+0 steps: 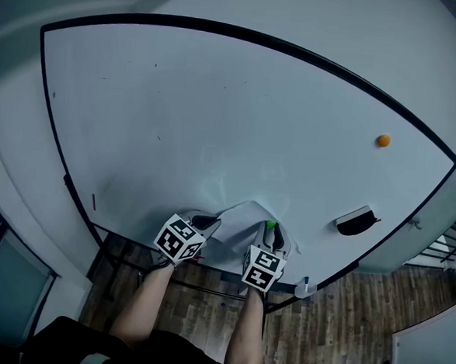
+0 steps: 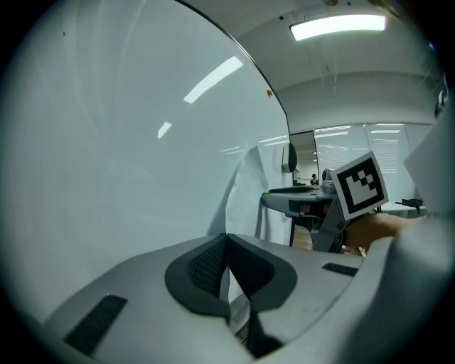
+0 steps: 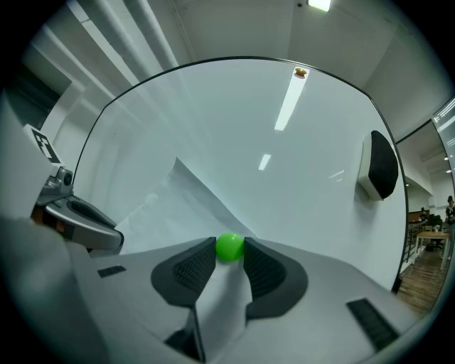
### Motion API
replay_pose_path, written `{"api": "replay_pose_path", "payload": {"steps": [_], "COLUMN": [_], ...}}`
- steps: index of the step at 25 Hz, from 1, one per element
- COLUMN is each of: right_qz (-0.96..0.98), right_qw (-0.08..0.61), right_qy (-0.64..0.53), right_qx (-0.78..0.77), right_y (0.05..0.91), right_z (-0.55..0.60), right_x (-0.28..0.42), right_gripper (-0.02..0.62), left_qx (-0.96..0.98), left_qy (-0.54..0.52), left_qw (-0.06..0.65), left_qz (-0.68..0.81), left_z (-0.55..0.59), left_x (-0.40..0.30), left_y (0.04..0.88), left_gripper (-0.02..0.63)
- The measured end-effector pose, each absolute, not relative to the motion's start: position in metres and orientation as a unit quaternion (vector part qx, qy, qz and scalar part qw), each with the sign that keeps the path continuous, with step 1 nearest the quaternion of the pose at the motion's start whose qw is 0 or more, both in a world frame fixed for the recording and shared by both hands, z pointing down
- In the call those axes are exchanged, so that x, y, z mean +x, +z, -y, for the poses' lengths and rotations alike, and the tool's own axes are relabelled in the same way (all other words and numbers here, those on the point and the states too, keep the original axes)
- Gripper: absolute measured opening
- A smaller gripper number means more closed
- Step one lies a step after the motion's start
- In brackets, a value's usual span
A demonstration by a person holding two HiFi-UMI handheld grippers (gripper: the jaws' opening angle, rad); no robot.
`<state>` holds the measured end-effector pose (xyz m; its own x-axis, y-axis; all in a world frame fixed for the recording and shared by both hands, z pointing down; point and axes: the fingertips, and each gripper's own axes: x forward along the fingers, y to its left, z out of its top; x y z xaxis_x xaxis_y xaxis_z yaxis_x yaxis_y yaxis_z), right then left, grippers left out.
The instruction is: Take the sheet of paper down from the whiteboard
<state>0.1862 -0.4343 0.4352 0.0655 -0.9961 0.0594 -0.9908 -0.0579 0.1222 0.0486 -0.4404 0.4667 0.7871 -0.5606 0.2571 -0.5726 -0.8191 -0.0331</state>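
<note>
Paper (image 1: 241, 219) sideways on whiteboard (image 1: 217, 114), left gripper (image 2: 227, 243) tight on it, right gripper (image 1: 271, 232) on magnet (image 3: 229, 247)

Glossy whiteboard (image 1: 217, 114), matt paper sheet (image 1: 245, 217), wooden floor (image 1: 342, 333).

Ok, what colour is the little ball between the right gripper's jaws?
Bright green ball, pinched by the right gripper; clearest in the right gripper view.

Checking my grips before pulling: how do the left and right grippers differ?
The left gripper has its jaws shut together on the edge of the sheet of paper. The right gripper has its jaws wider, clamped on a green ball magnet. The left gripper points along the whiteboard, and the right gripper faces it. Both work the same sheet.
</note>
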Motion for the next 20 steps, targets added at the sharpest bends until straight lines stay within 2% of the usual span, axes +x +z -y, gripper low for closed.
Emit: {"api": "replay_pose_path", "payload": {"steps": [20], "right_qz": [0.683], "right_qw": [0.073], "right_qy": [-0.016], "right_qx": [0.727], "right_y": [0.442], "right_z": [0.435], "right_x": [0.193], "right_gripper": [0.133], "left_qx": [0.938], "left_qy": [0.121], "left_qw": [0.045], "left_qz": [0.321], "left_z": [0.442], "left_x": [0.036], "left_y": [0.477], "left_gripper": [0.021]}}
